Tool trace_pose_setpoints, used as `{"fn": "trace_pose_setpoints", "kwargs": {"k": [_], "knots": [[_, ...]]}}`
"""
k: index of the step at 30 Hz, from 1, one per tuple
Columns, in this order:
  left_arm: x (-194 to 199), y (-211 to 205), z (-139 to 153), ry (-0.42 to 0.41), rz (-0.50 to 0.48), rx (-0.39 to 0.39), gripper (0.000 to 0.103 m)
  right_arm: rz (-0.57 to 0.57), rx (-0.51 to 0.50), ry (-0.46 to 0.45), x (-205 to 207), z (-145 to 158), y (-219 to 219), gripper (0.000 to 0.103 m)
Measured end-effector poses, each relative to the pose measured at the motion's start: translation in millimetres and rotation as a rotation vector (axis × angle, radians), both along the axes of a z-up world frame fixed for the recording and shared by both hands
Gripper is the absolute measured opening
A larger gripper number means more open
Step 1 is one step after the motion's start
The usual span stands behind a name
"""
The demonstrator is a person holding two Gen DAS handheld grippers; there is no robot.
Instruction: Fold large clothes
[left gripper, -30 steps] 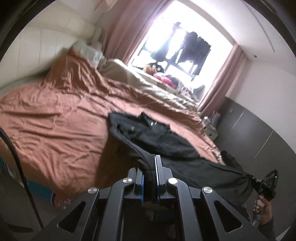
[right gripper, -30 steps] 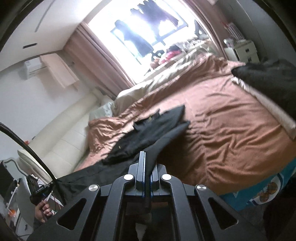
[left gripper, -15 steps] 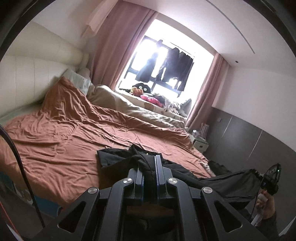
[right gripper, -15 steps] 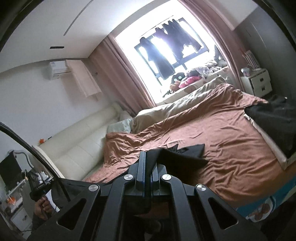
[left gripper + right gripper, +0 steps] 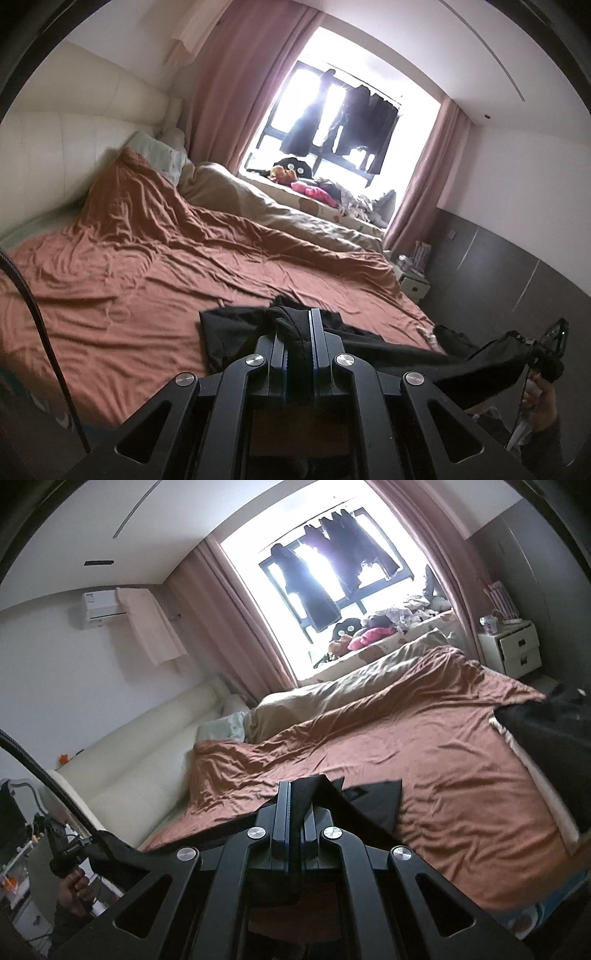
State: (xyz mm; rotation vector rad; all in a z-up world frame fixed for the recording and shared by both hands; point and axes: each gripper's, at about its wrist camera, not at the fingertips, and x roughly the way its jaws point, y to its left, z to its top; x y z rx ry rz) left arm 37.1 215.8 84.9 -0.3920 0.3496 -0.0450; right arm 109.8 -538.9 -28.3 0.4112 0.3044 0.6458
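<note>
A large black garment (image 5: 236,328) hangs stretched between both grippers, lifted over the near edge of the brown bed (image 5: 147,280). My left gripper (image 5: 298,325) is shut on a bunched part of it. My right gripper (image 5: 291,805) is shut on another edge of the black garment (image 5: 373,797), which fans out flat past the fingers. The right gripper with its hand shows at the right of the left wrist view (image 5: 546,350), the cloth taut toward it. The left gripper shows at the left of the right wrist view (image 5: 62,853).
A beige duvet (image 5: 280,210) and pillows lie at the far side of the bed. A dark pile of cloth (image 5: 554,738) sits at the bed's right corner. A white nightstand (image 5: 513,650) stands by the window. A cream headboard (image 5: 140,760) runs along the left.
Both grippers have risen and pulled back toward the bed's near edge, lifting the black garment off the spread. Less of it lies on the bed now.
</note>
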Motion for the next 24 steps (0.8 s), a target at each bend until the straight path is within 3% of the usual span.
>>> {"fn": "trace_pose_setpoints", "kwargs": {"k": [5,10,24], "knots": [[50.0,15.3,14.0,0.006,0.015,0.028,0.009,-0.013,-0.022,-0.003,44.4,17.6,23.6,0.0],[97.0,29.5,8.4,0.042,0.027,0.033,0.009,-0.028,-0.036,0.02,91.2,19.0,48.3,0.0],[224.0,65.5,-67.8,0.212,0.054,0.029,0.009,-0.046,-0.119,0.144,215.4,-3.2,110.4,0.0]]}}
